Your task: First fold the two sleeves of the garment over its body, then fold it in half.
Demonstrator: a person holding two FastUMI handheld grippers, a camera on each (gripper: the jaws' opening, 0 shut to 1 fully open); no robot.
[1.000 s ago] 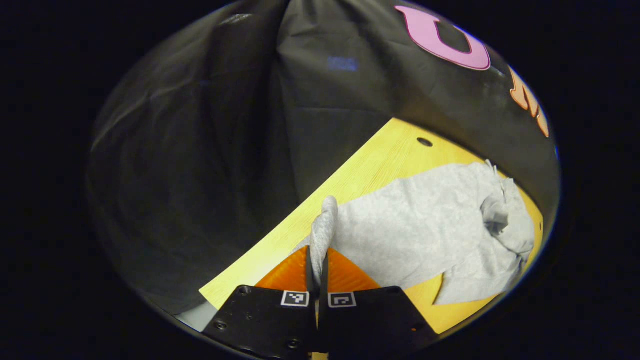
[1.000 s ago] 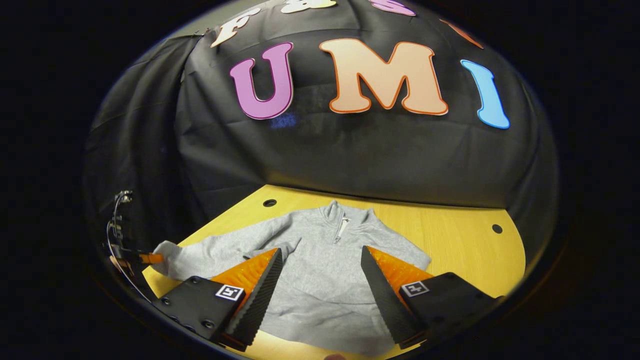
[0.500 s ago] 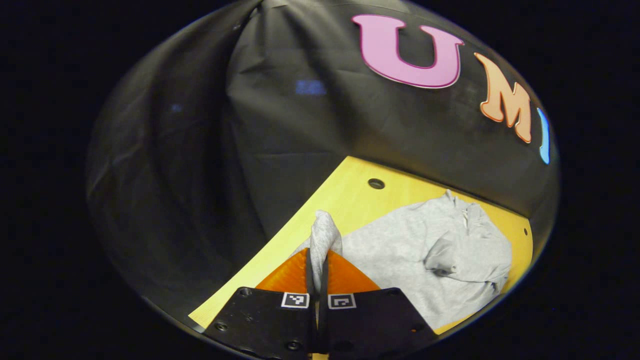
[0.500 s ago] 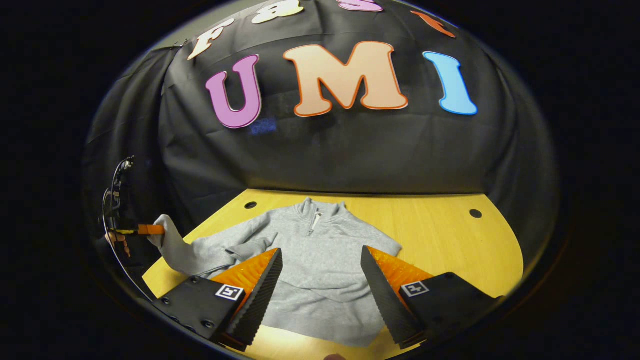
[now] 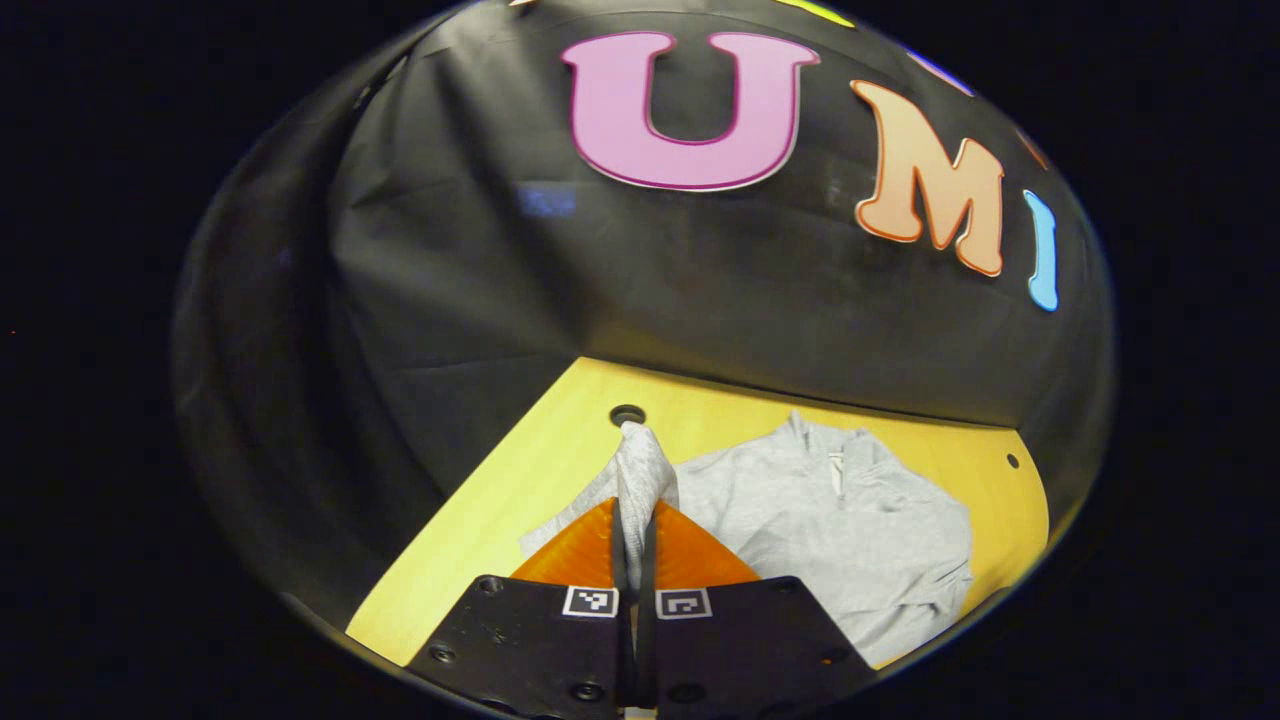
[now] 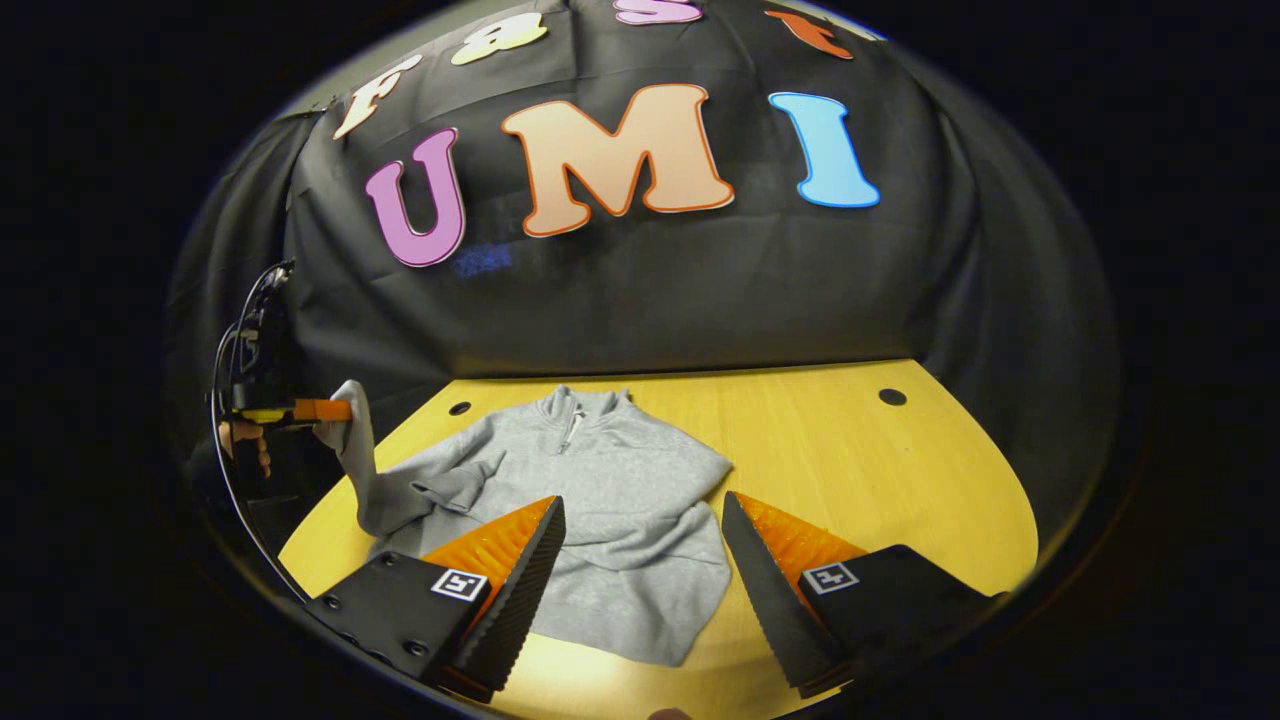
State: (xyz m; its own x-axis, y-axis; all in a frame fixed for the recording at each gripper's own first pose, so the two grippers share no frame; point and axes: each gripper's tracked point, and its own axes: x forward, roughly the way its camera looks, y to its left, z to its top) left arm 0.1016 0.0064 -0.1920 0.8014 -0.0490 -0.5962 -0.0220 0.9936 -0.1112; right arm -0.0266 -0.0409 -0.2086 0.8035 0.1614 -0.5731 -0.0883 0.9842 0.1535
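A grey zip-neck sweatshirt (image 6: 610, 510) lies on the yellow wooden table (image 6: 860, 470), collar toward the booth wall. One sleeve is folded across its body. My left gripper (image 5: 634, 525) is shut on the cuff of the other sleeve (image 5: 640, 475), which stands up between its fingers. In the right gripper view that gripper (image 6: 325, 410) holds the sleeve (image 6: 360, 470) lifted above the table's left edge, a hand behind it. My right gripper (image 6: 640, 530) hovers open over the sweatshirt's lower part, nothing between its fingers.
The table has small round holes near its back corners (image 6: 892, 397) (image 6: 460, 408) (image 5: 627, 414). Black cloth walls close in behind and on both sides. Bare tabletop lies to the right of the garment (image 6: 900, 500).
The left gripper has lifted the sleeve higher and swung toward the garment's body. The right gripper view has drifted right, so the sweatshirt sits further left in it.
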